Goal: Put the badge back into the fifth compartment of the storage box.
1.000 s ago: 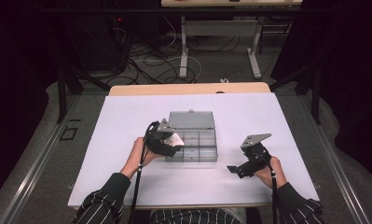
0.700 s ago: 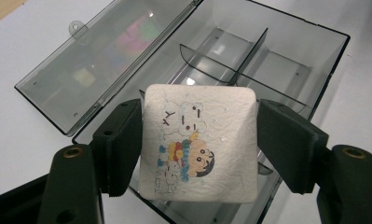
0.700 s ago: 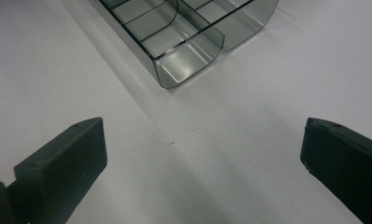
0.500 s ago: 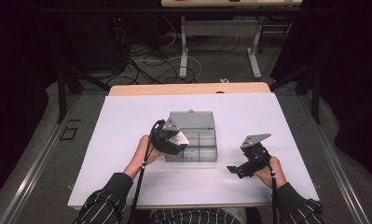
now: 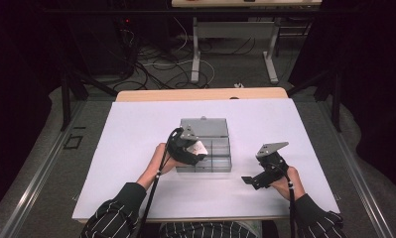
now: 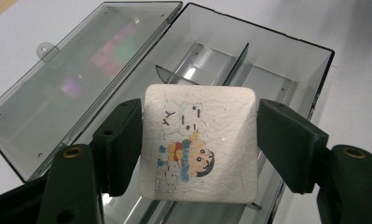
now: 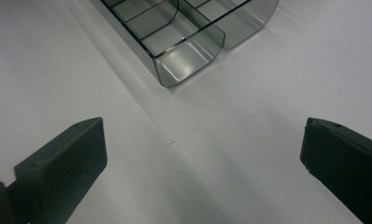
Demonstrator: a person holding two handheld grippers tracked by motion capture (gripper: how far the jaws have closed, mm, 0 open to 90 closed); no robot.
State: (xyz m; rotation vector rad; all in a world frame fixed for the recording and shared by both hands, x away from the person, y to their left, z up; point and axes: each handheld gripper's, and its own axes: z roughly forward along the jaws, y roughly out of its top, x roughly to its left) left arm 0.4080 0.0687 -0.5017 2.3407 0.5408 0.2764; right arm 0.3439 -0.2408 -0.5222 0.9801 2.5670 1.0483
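Little had moved since the earlier frames: our left gripper (image 6: pixel 200 154) had edged slightly further over the box, while the right gripper (image 7: pixel 202 172) stayed parked on the counter (image 5: pixel 136 129). Between the left jaws we held a small white square pad (image 6: pixel 201 144) printed with a cartoon child, its two side edges touching the black pads, so the jaws were pinching it. It hung just above the clear plastic organiser box (image 6: pixel 286 79), over the divided compartments, with the hinged lid (image 6: pixel 81 65) lying open flat beside them. Our right jaws were spread wide with nothing between them, resting low near the box's rounded near corner (image 7: pixel 188 60) but apart from it.

We judged the step in hand to be setting the pad into a compartment. To do that well we should have kept the pad level, lined it up clear of the dividers, lowered it until it sat inside the walls, and only then eased the jaws apart.
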